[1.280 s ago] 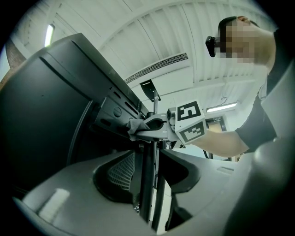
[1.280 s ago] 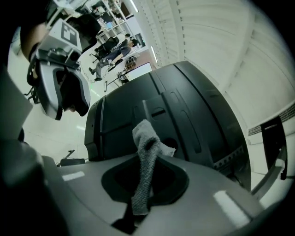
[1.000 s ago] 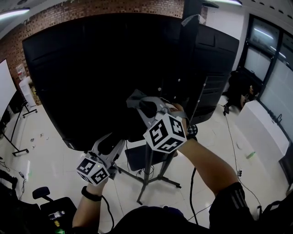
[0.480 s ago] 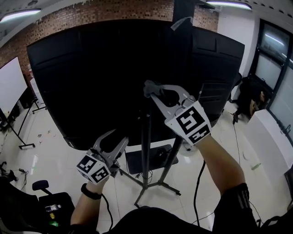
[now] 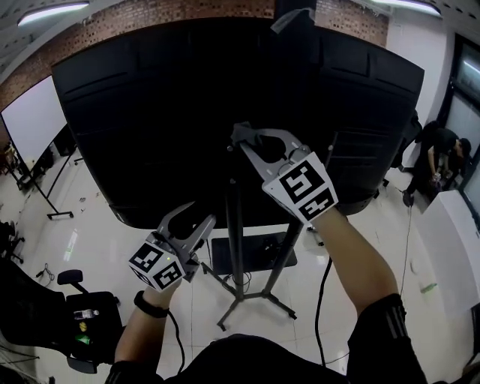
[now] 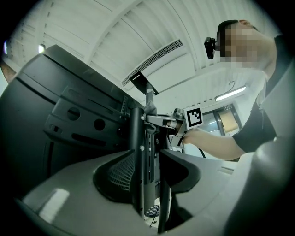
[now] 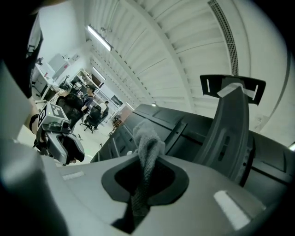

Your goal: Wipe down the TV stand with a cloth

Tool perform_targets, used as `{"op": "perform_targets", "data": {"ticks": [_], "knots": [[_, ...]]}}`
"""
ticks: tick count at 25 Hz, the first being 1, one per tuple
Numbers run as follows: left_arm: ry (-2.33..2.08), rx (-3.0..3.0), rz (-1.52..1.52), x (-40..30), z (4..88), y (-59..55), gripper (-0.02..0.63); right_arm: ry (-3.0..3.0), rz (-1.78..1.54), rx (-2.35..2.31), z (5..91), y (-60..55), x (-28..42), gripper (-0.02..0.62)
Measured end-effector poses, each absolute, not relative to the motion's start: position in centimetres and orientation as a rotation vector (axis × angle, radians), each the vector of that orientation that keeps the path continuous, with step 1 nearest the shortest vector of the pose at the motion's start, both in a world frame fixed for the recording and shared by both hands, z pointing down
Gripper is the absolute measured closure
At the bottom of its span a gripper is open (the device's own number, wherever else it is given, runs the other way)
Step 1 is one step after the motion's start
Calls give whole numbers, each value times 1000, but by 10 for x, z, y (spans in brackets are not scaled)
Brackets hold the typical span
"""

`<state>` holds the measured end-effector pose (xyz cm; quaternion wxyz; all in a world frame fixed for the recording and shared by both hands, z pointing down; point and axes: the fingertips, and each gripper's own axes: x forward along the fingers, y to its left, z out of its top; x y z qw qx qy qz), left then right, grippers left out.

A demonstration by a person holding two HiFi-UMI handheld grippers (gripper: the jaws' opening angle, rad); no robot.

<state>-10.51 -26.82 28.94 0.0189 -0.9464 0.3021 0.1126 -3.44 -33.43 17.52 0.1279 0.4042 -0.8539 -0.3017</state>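
The TV stand's black pole [image 5: 234,225] rises from splayed legs [image 5: 259,298] behind the big black TV back [image 5: 150,112]. My right gripper [image 5: 241,139] is shut on a grey cloth [image 5: 240,133], held against the upper pole just below the TV's lower edge. In the right gripper view the cloth [image 7: 146,147] sticks up between the jaws of that gripper [image 7: 145,173]. My left gripper [image 5: 196,219] is lower and left of the pole, shut, with nothing in it. In the left gripper view the pole [image 6: 135,152] stands just beyond its closed jaws.
A black shelf [image 5: 255,255] sits low on the stand. A mount bracket [image 5: 292,16] tops the pole. A whiteboard on a stand [image 5: 30,120] is at the left, an office chair [image 5: 82,315] bottom left, a crouching person [image 5: 442,154] far right. A cable [image 5: 321,300] trails on the floor.
The right gripper has risen with the cloth along the pole toward the TV's lower edge and rolled. The left gripper has drifted up and slightly right, still shut.
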Motion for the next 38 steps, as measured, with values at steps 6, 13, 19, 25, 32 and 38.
{"op": "perform_targets", "data": {"ticks": [6, 13, 19, 25, 32, 38], "knots": [[1062, -2912, 309, -102, 305, -267, 420, -2451, -934, 1084, 205, -333, -36, 571], [1160, -2899, 288, -99, 324, -263, 420, -2374, -1052, 1001, 238, -324, -46, 571], [1204, -2920, 248, -94, 342, -259, 420, -2250, -1173, 920, 273, -318, -56, 571], [1193, -2946, 226, -97, 355, -256, 420, -2231, -1153, 982, 284, -318, -57, 571], [1146, -2996, 231, -105, 378, -249, 420, -2141, -1111, 979, 311, -317, -62, 571], [1127, -3047, 209, -114, 394, -238, 420, -2081, -986, 996, 359, -321, -64, 571]]}}
